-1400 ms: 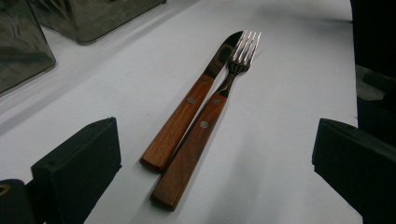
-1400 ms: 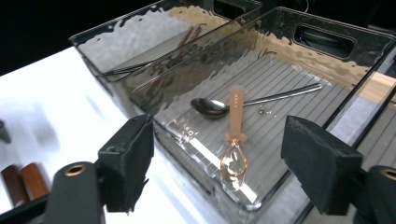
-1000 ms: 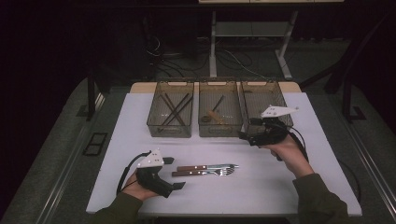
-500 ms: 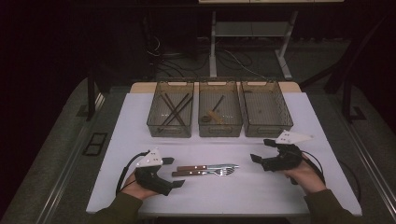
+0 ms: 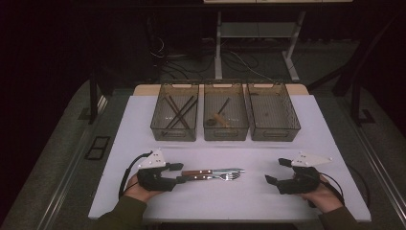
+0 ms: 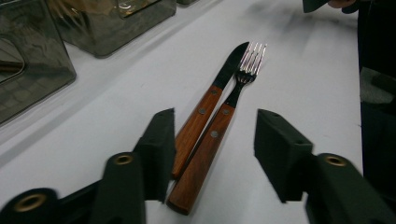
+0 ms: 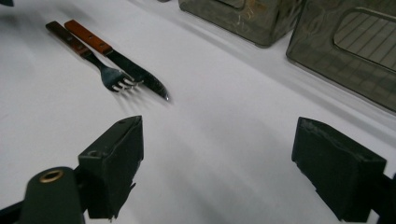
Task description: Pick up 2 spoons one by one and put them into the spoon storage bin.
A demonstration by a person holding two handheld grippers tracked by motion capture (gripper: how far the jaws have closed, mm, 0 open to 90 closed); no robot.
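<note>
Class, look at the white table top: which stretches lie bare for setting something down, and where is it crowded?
Bare: the strip between the three bins and the cutlery, and the stretch between the fork and the right gripper. Crowded: around the left gripper, whose jaws flank the wooden handles of knife and fork.

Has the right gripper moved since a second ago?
Yes. The right gripper has come away from the right-hand bin toward the table's near edge, and is now level with the fork.
</note>
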